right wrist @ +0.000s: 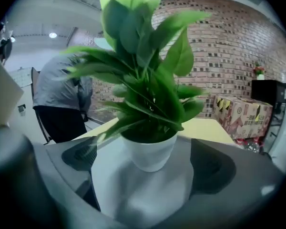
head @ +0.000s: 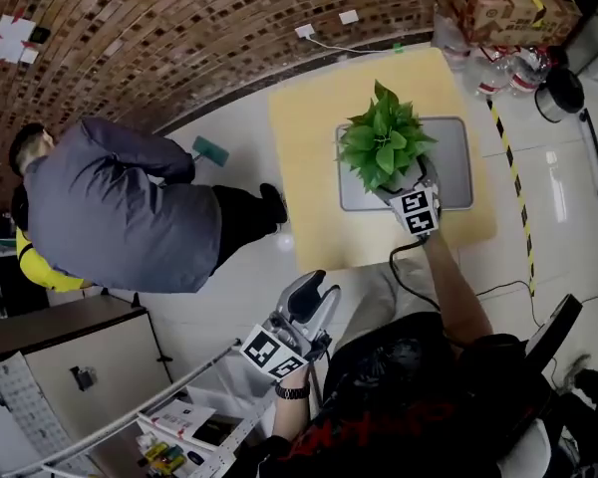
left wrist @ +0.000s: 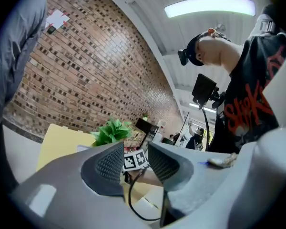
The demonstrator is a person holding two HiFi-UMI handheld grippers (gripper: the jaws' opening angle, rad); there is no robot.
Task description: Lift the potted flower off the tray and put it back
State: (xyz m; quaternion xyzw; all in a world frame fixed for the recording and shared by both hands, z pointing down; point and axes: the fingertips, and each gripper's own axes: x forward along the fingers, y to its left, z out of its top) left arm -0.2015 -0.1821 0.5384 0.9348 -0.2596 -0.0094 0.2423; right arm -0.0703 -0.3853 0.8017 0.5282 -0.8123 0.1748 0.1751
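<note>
On the grey tray (head: 456, 182) atop the desk (head: 304, 157): potted flower (head: 384, 147), upright. Flanking its white pot, right tongs (head: 411, 185) spread wide, pads clear, forearm stretched forward. Back near the body, left tongs (head: 316, 292) slightly parted, empty.

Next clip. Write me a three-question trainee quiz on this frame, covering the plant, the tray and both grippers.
1. True or false: the potted flower stands on the grey tray.
2. The right gripper has its fingers: A pressed on the potted flower; B open with the potted flower between them; C shut beside it.
3. Fill in: the left gripper, open and off the table, holds ___.
Key: 1 true; 2 B; 3 nothing.
</note>
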